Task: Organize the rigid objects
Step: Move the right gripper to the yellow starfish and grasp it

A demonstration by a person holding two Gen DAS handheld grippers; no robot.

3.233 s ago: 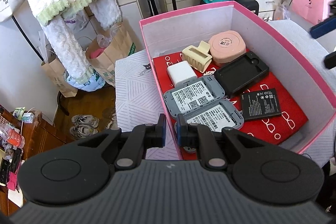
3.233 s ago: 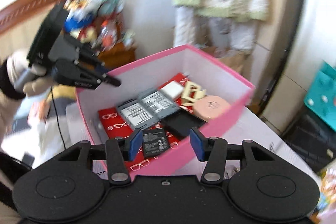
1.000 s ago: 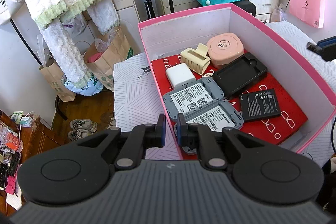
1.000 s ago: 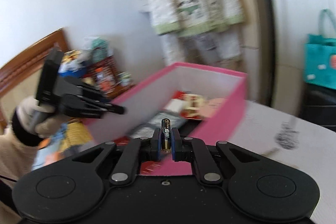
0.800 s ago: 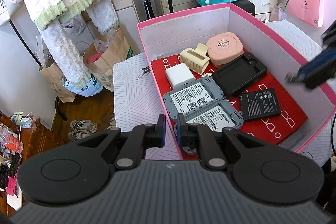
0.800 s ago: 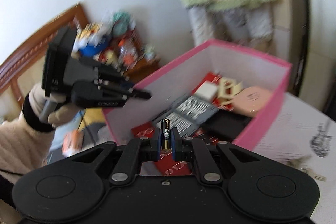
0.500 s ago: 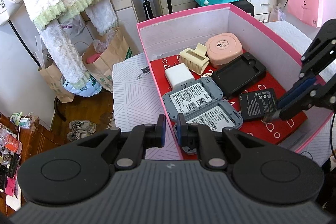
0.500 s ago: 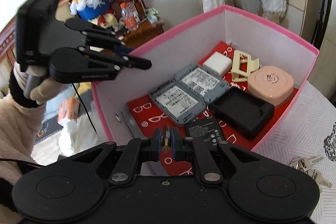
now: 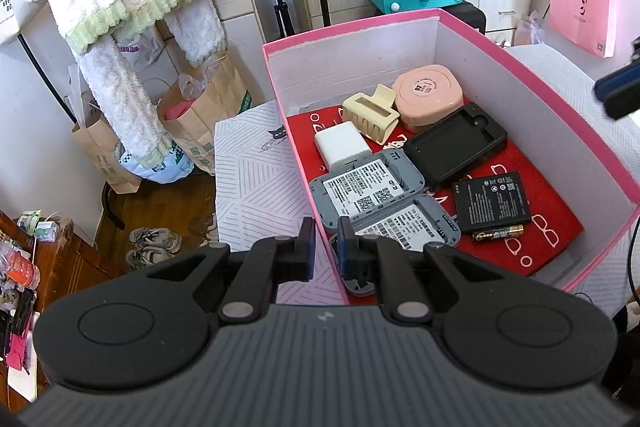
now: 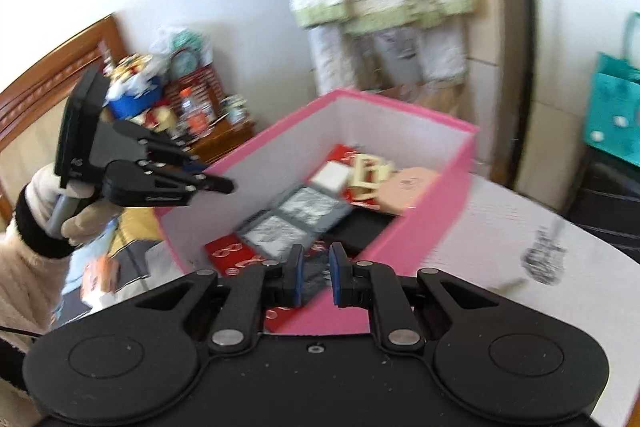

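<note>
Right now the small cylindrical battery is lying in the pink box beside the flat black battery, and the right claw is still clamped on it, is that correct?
Not quite. The cylindrical battery does lie in the pink box beside the flat black battery, but the right claw is not clamped on it: its jaws have just been opening, with nothing between them, as the right wrist view shows.

The pink cardboard box point(image 9: 532, 75) stands on the white line-patterned tablecloth point(image 9: 248, 187). Inside, on the red glasses-print mat point(image 9: 556, 227), the small cylindrical battery point(image 9: 498, 233) lies just before the flat black battery pack point(image 9: 490, 201) — two grey label-faced cases point(image 9: 366, 185) left, the black rectangular cradle point(image 9: 456, 145) behind.
</note>
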